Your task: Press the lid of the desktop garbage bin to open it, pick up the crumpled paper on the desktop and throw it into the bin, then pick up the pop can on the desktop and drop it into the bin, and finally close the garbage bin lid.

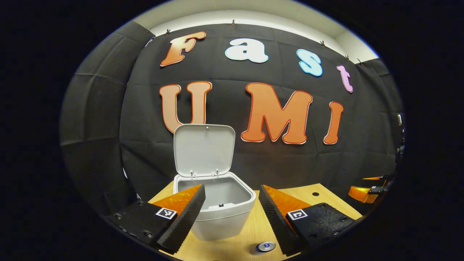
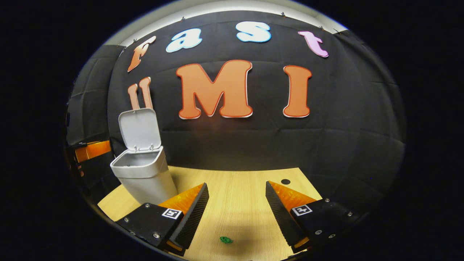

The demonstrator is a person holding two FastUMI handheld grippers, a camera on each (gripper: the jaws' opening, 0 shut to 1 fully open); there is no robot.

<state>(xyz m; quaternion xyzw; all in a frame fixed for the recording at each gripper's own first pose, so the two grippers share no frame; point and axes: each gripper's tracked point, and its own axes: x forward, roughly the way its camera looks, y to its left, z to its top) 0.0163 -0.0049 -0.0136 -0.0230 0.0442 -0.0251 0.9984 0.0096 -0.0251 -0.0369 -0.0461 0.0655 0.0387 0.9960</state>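
Observation:
The white desktop bin point(image 1: 221, 217) stands on the wooden table with its lid point(image 1: 203, 150) swung up and upright. My left gripper point(image 1: 232, 187) is open just in front of the bin's mouth, nothing between its fingers. Below it, near the right finger, shows the silvery top of the pop can point(image 1: 265, 247). In the right gripper view the bin point(image 2: 145, 181) stands at the left with its lid point(image 2: 139, 128) raised. My right gripper point(image 2: 237, 184) is open above bare table. A small green crumpled scrap point(image 2: 226, 239) lies on the table below it.
The wooden table point(image 2: 239, 206) reaches back to the black cloth wall and has a dark round hole point(image 2: 285, 181) near its far right. The other gripper point(image 1: 366, 193) shows at the right edge of the left gripper view, and the left one point(image 2: 90, 150) left of the bin.

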